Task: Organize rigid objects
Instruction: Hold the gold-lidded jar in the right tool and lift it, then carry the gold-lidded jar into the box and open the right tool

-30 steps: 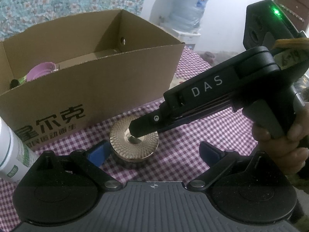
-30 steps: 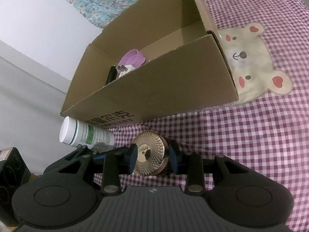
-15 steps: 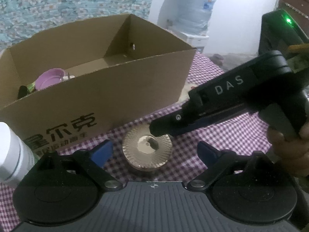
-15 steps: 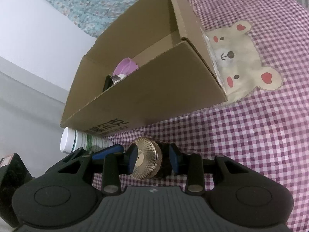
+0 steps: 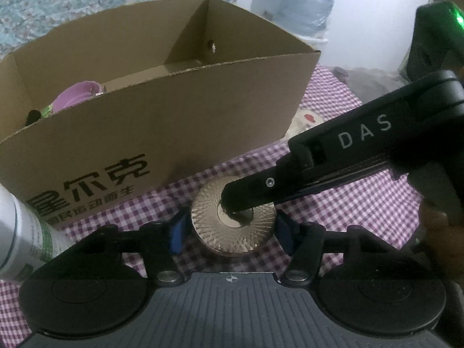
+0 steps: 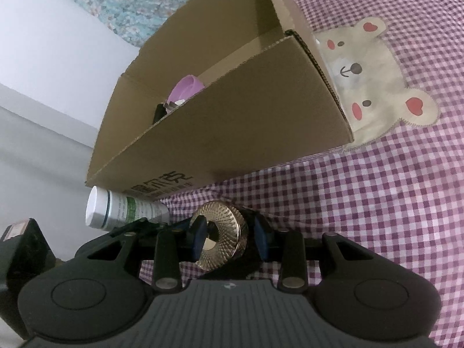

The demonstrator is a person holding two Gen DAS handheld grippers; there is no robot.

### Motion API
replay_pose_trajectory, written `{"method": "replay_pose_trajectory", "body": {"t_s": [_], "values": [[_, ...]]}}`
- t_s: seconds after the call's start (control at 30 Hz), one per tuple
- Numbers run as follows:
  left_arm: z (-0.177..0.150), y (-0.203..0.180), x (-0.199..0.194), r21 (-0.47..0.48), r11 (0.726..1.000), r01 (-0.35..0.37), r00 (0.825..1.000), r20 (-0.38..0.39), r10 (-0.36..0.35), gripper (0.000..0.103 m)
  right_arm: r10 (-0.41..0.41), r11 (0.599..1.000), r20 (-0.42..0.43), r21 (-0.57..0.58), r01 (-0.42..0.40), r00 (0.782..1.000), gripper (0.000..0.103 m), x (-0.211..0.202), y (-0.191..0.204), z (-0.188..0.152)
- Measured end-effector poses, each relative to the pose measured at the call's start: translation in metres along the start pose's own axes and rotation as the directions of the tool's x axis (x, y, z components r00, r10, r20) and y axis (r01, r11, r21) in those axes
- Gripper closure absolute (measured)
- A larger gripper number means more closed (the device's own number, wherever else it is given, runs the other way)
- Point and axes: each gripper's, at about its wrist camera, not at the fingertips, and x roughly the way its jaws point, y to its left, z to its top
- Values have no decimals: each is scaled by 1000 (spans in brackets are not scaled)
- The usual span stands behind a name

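A purple-and-white checked cloth point(image 6: 377, 217) with a stitched cartoon bear patch point(image 6: 374, 87) covers the surface ahead of the jaws and to their right. Beyond it hangs a teal floral fabric point(image 5: 87, 0), running behind the scene in both views. Past the jaws and to the right in the left wrist view, a large blue water jug point(image 5: 290, 5) stands against a plain white wall point(image 5: 377, 29). The right wrist view shows a pale wall point(image 6: 43, 43) to the left. Light is dim, even and indoor.
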Motion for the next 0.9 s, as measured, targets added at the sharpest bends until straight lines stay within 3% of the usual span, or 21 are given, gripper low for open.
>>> {"method": "replay_pose_trajectory", "body": {"t_s": [0.53,0.9], "values": [[4,-5,-11,-12,999,-29,1000,5,29,45,-16,1000,13,-10,16,1000,67,-7,7,-4],[4,-12,-43,-3,999,-43,998,55,43,45,-11,999,47,-36,12,999,67,-28,28,-11]]}}
